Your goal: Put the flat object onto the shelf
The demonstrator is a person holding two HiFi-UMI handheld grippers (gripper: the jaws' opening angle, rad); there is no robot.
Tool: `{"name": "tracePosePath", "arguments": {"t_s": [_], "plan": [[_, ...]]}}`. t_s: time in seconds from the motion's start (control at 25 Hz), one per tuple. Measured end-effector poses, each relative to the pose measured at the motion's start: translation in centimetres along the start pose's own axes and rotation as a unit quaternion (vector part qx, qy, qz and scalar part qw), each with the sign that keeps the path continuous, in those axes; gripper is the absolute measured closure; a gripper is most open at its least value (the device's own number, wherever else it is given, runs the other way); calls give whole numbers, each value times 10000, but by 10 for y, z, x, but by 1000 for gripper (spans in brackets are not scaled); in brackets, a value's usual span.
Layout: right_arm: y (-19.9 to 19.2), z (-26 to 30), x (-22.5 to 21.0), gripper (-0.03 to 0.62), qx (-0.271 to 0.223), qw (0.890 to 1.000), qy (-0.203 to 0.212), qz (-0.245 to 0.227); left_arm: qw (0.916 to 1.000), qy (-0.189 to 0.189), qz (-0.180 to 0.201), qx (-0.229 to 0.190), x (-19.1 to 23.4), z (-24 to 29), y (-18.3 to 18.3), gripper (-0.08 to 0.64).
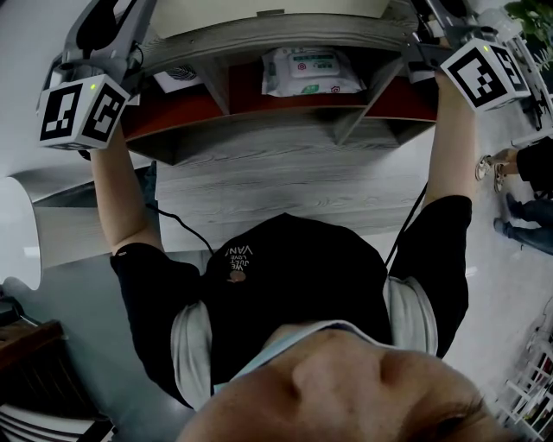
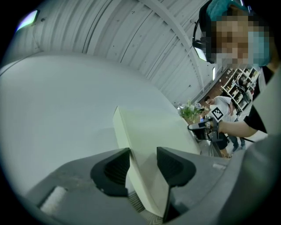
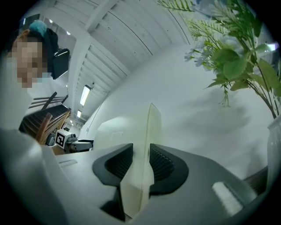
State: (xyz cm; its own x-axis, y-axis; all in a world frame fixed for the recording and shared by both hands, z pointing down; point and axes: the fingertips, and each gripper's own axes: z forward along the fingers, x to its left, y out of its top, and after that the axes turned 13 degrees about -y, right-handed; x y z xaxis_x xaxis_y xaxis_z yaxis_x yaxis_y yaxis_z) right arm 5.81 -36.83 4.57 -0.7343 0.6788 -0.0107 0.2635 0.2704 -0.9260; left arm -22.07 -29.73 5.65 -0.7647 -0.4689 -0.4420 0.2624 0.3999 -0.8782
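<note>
- Head view showed both arms raised to the top of a grey shelf (image 1: 285, 138), with a pale flat board (image 1: 259, 13) apparently lying along its top, right at the frame's edge.
- Left gripper view showed the left gripper (image 2: 143, 169) clamped on one end of the board.
- Right gripper view showed the right gripper (image 3: 140, 165) with the other end between its jaws, which seemed to stand slightly off it.
- A pack of wipes (image 1: 311, 73) lay in the middle compartment.
</note>
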Motion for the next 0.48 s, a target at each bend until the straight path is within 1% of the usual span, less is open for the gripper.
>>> {"name": "tracePosePath", "arguments": {"t_s": [0.16, 0.48], "plan": [[0, -2, -2, 448, -6, 10000, -35, 43, 9999, -14, -110, -69, 0, -1, 0, 370], [1, -4, -1, 439, -35, 10000, -28, 59, 9997, 21, -206, -155, 0, -5, 1, 346]]}}
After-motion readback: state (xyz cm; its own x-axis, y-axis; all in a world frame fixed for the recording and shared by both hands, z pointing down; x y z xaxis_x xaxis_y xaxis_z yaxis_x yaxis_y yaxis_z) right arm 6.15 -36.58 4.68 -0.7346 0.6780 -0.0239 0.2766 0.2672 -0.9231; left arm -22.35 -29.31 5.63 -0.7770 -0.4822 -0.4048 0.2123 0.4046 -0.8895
